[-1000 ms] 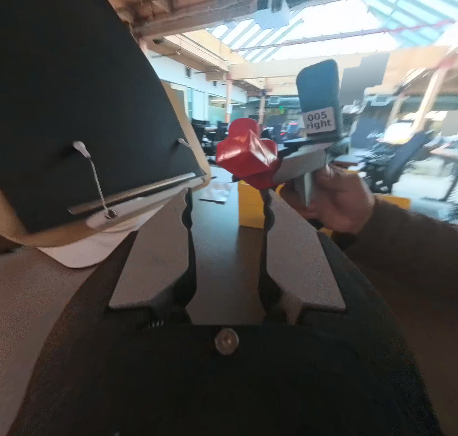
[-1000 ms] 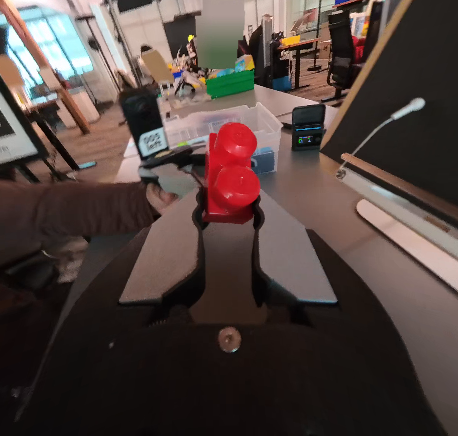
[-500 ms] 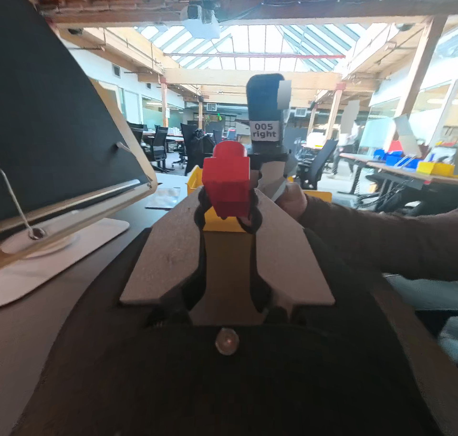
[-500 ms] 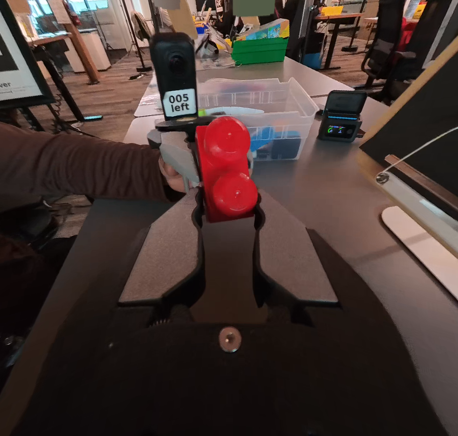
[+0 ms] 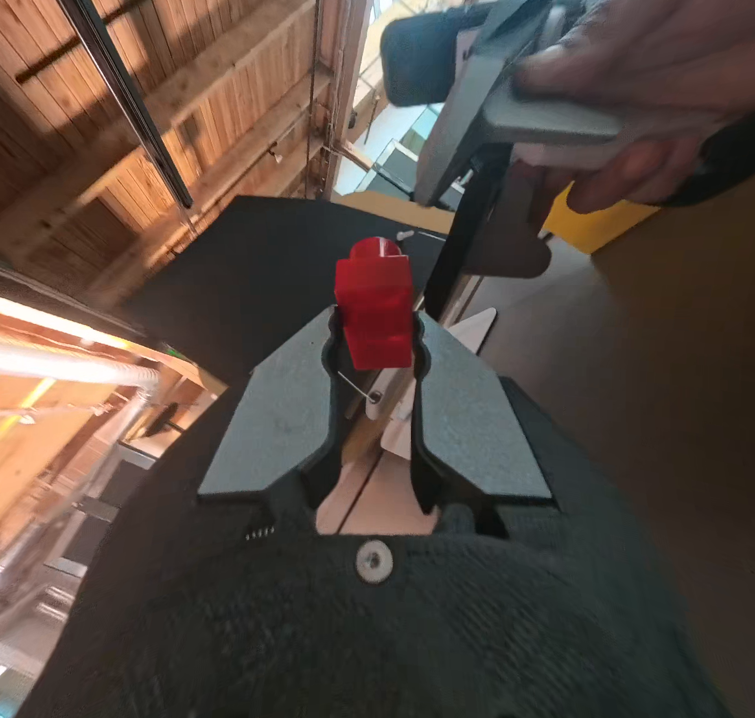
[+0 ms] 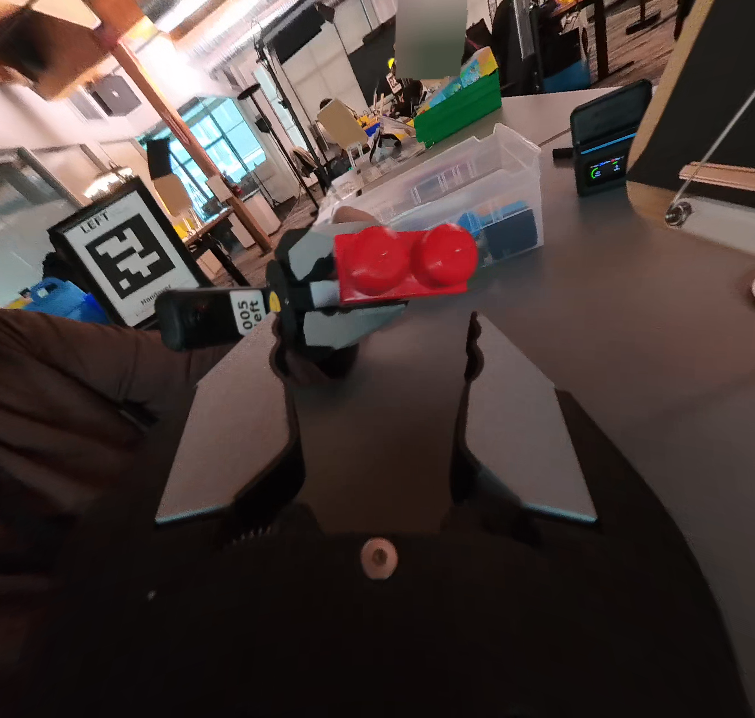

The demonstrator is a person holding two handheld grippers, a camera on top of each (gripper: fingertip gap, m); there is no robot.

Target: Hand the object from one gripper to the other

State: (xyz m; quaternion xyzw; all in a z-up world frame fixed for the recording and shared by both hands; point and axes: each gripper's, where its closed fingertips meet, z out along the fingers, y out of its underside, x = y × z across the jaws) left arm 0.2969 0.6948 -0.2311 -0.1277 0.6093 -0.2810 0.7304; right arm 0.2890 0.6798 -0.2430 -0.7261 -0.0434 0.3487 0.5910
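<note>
A red two-stud brick (image 5: 374, 314) sits clamped between the fingertips of my left gripper (image 5: 374, 325), studs pointing away from the camera. In the right wrist view the brick (image 6: 404, 261) lies sideways in the left gripper (image 6: 347, 290), just beyond my right gripper (image 6: 374, 331). My right gripper is open and empty, its fingers spread wide and apart from the brick. In the left wrist view it (image 5: 478, 224) shows at the top right, held by a hand (image 5: 653, 65).
On the grey table (image 6: 572, 290) stand a clear plastic bin (image 6: 470, 184), a small black device with a screen (image 6: 604, 147) and a black board on a stand (image 6: 715, 65). A green bin (image 6: 457, 110) is farther back. A marker sign (image 6: 126, 253) stands left. The grippers are tip to tip, or close to it.
A second ago my right gripper held the brick and the left was open. Then both gripped it. Now the right has opened and the left holds the brick alone, rolled sideways.
</note>
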